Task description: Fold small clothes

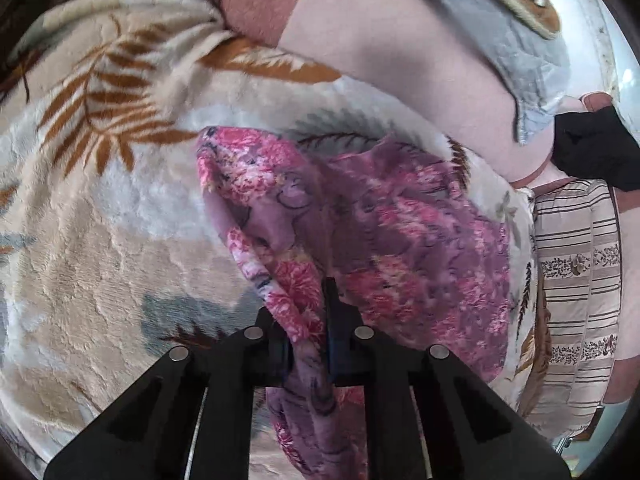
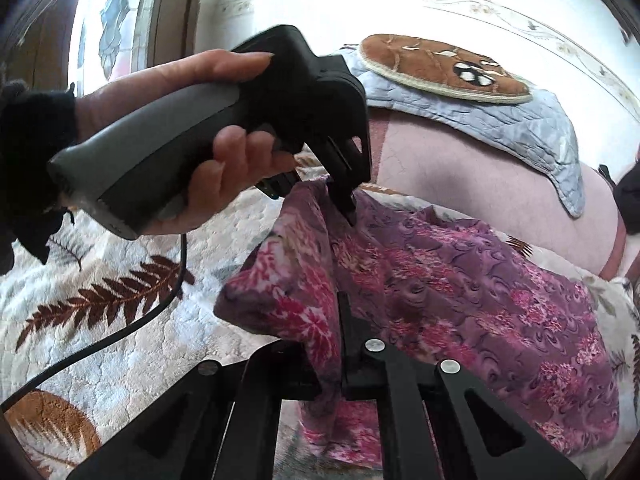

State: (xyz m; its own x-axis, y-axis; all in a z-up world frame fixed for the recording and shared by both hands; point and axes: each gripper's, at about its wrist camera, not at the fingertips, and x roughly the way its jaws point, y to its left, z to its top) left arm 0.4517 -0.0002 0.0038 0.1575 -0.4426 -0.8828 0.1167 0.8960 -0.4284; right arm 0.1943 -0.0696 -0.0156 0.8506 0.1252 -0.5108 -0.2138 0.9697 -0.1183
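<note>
Floral garment (image 1: 420, 240): a purple-and-pink printed cloth lying on a cream fleece blanket (image 1: 100, 220) with a brown fern pattern. Most of the fabric rests flat on the blanket toward the right of both views; its left edge is raised off the surface.

Left gripper (image 1: 310, 354): jaws clenched on a bunched fold of the garment edge, which passes between the fingers and hangs down below them. In the right wrist view the same gripper (image 2: 347, 206) stands farther out, its tip buried in the far part of the lifted edge, the person's hand (image 2: 224, 160) around the grey handle.

Right gripper (image 2: 334, 376): jaws closed on the near part of the same lifted edge, with cloth draped over and below the fingers.

Governing relation: both grip points lie on one edge, running near to far, and the body of the garment extends to the right of both jaws. A fold would therefore likely carry this edge rightward over the flat portion. The right gripper holds the nearer corner, the left the farther.

Risk, as judged: uneven travel between the two grippers would skew the fold line.
</note>
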